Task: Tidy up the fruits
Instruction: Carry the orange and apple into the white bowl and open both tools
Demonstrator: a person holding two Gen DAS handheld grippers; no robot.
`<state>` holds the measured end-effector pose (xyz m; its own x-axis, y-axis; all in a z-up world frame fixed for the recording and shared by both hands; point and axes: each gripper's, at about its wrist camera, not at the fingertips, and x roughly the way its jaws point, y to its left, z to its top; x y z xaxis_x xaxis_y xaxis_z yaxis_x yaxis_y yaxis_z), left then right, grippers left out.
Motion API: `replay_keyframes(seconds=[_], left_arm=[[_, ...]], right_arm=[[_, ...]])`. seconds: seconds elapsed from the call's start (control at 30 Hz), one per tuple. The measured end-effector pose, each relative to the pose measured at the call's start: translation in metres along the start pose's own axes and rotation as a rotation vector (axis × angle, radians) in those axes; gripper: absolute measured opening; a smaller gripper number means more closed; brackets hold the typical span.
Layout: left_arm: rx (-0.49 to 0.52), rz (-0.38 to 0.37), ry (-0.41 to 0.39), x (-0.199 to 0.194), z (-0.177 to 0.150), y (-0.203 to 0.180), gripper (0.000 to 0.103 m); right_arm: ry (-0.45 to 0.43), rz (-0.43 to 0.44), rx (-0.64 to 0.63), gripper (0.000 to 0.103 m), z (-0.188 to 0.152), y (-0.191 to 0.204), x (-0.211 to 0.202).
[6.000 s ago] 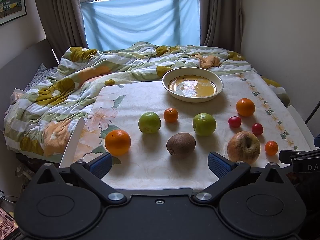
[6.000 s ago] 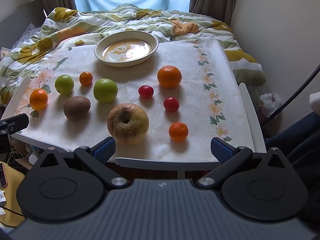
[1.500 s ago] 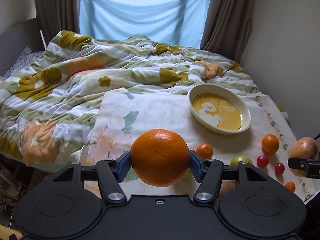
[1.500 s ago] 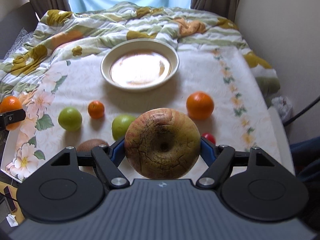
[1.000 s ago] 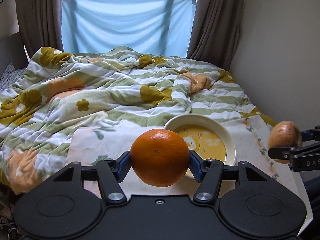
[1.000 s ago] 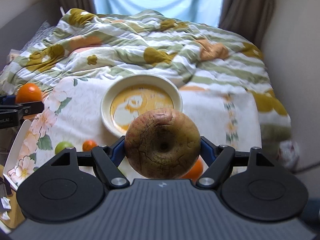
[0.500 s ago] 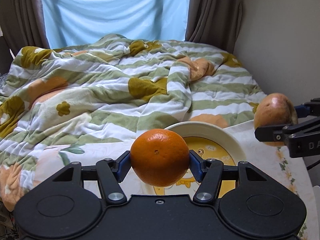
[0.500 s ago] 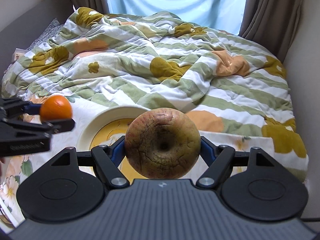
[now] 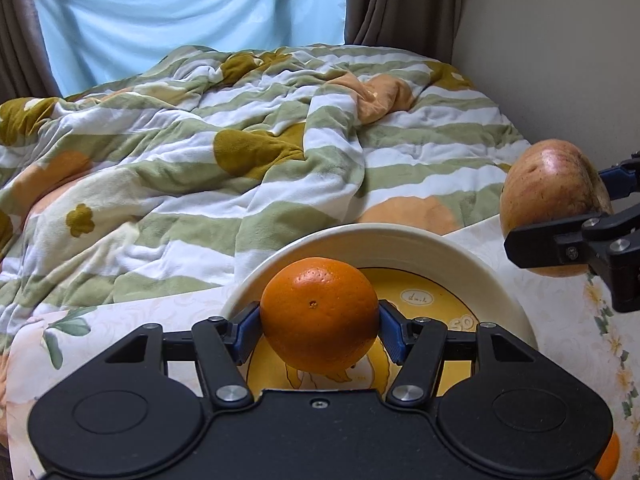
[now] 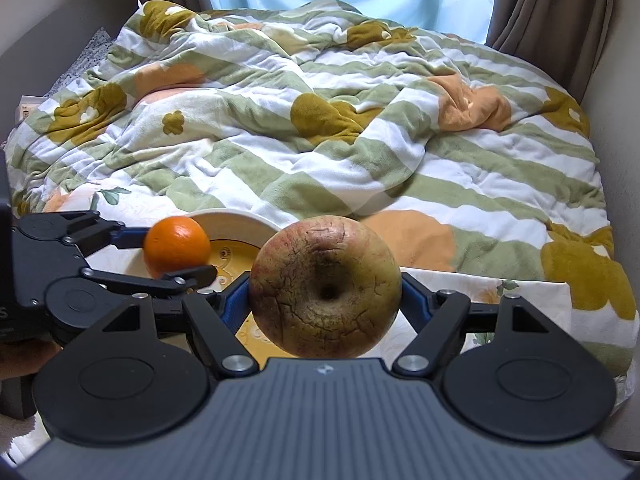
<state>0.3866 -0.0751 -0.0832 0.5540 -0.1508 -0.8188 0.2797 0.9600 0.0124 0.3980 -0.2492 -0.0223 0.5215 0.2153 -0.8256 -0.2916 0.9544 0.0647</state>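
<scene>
My left gripper [image 9: 319,326] is shut on a large orange [image 9: 319,314], held just above the near left part of the cream bowl [image 9: 404,240] with its yellow inside. My right gripper [image 10: 325,298] is shut on a big wrinkled brown-green apple [image 10: 325,292]. In the left wrist view that apple [image 9: 550,196] hangs beside and above the bowl's right rim. In the right wrist view the orange [image 10: 177,246] and the left gripper [image 10: 176,256] hover over the bowl [image 10: 236,220] at the left.
The bowl stands on a floral tablecloth [image 9: 120,320] at the table's far edge. Right behind it lies a rumpled striped blanket [image 9: 240,140] on a bed, with curtains and a wall [image 9: 540,40] beyond. Another orange fruit [image 9: 608,456] peeks out at the lower right.
Both grippers have moved forward and down toward the bowl with their fruits. The bowl now looks larger and closer, and the two grippers have drawn nearer each other.
</scene>
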Motion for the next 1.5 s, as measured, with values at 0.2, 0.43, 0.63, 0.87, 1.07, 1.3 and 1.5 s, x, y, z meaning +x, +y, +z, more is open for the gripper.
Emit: replay_keyframes(seconds=[0.2,0.43,0.63,0.87,1.07,1.3,1.5], left_arm=[[-0.007,0.021,-0.049,-0.005,0.004,0.001,0.099],[-0.011,0.060,-0.089,-0.037,-0.002,0.016,0.103],[-0.074,0.089,-0.091,-0.071,-0.024,0.043,0.103],[-0.151,0.119,-0.094,-0.101,-0.042,0.068,0.103],[-0.206,0.119,-0.099,-0.115,-0.058,0.078,0.103],[-0.215,0.120,-0.076,-0.122,-0.069,0.078,0.103],[-0.201,0.123,-0.085,-0.131,-0.073,0.078,0.103]], right_arm=[[0.012,-0.002,0.004,0.090,0.002,-0.005,0.007],[0.004,0.002,0.001,0.091,0.006,-0.004,0.006],[0.010,0.026,-0.021,0.091,0.010,0.006,0.008],[0.028,0.054,-0.059,0.091,0.004,0.028,0.021],[0.048,0.044,-0.078,0.090,-0.006,0.044,0.043],[0.048,0.030,-0.115,0.091,-0.017,0.059,0.054],[0.054,0.023,-0.128,0.091,-0.022,0.065,0.062]])
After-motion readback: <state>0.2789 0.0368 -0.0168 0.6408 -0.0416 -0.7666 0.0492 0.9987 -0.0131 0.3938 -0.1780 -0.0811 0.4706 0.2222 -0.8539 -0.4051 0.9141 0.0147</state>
